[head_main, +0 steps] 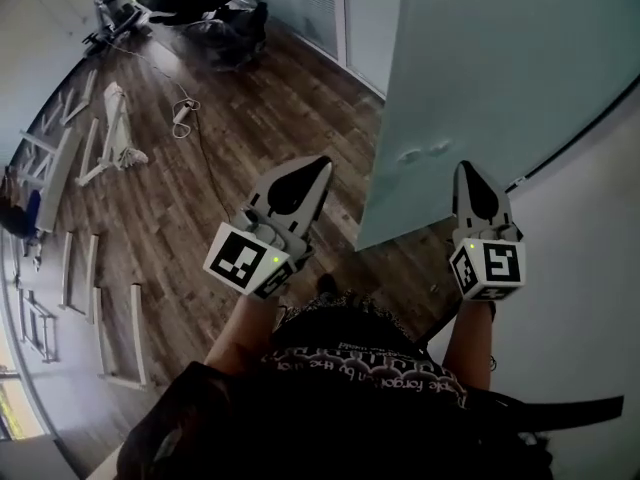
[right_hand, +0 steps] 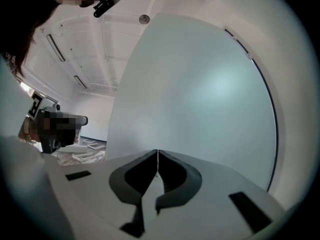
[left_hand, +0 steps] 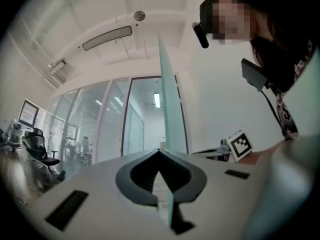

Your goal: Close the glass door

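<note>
**Glass door ajar, both grippers at its free edge**

Shows the glass door (head_main: 490, 78) standing open at an angle to the white wall (head_main: 590, 268), free edge nearest the person, above the wooden floor (head_main: 230, 138). Places the left gripper (head_main: 320, 165) just beside that edge on the open-room side, jaws pressed together with nothing between them. Presents the pane edge-on beyond the tips in the left gripper view. Places the right gripper (head_main: 468, 169) on the wall side, jaws likewise closed and empty, aimed at the frosted face filling the right gripper view. Leaves contact with the glass undecided. Marks two small fittings (head_main: 425, 153) on the pane near the edge. Suggests a closing swing not yet completed.

Hazards, by judgement:
- Slipping of the narrow closed tips across smooth glass when pressed at a slant, with loss of control over the swing.
- Trapping of the right gripper between pane and wall, given a swing toward that side.
- A hard slam against the frame from too brisk a push on a heavy pane.
- A knock to the left gripper from the pane's edge, if held in its path.
</note>
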Motion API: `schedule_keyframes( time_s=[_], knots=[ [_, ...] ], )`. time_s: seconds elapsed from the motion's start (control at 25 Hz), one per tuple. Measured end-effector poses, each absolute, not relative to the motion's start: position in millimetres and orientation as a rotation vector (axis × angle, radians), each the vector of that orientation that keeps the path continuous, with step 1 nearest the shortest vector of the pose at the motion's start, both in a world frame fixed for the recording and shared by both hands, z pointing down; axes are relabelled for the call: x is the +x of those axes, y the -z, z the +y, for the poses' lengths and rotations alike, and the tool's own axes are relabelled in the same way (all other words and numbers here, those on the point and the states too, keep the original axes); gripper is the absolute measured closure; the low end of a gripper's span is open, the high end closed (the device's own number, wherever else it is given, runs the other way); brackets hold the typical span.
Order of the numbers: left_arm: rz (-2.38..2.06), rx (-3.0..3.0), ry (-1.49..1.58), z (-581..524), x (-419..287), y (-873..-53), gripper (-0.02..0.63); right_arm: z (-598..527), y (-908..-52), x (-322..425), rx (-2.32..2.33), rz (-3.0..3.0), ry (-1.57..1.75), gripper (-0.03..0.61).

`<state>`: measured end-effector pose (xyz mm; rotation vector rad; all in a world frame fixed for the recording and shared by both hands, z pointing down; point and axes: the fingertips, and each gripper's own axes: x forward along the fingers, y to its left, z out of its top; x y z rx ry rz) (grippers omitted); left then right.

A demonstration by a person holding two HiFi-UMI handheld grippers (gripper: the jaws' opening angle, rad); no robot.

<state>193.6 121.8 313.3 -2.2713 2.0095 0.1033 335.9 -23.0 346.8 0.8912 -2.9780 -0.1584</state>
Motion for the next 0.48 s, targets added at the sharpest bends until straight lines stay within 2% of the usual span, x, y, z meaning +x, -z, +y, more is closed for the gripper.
schedule_keyframes(
  time_s=[0.16,0.24,0.32,0.48],
  knots=[
    [2.061,-2.174,-0.075,135.1,166.1,-322.3,0.612,-16.7,-369.0,305.1,0.765,-2.986,0.091,0.569],
    [2.071,-2.173,-0.071,137.1,162.1,-321.4,0.612,-15.8,-380.2,291.4,0.707,-2.956,0.048,0.485],
    [2.077,-2.176,-0.072,136.7,155.9,-320.7,0.612,-19.1,-389.5,278.3,0.678,-2.915,0.022,0.450],
    [2.115,-2.164,-0.080,135.4,139.4,-325.5,0.612,-30.6,-404.0,257.5,0.686,-2.857,0.013,0.443]
  ],
)
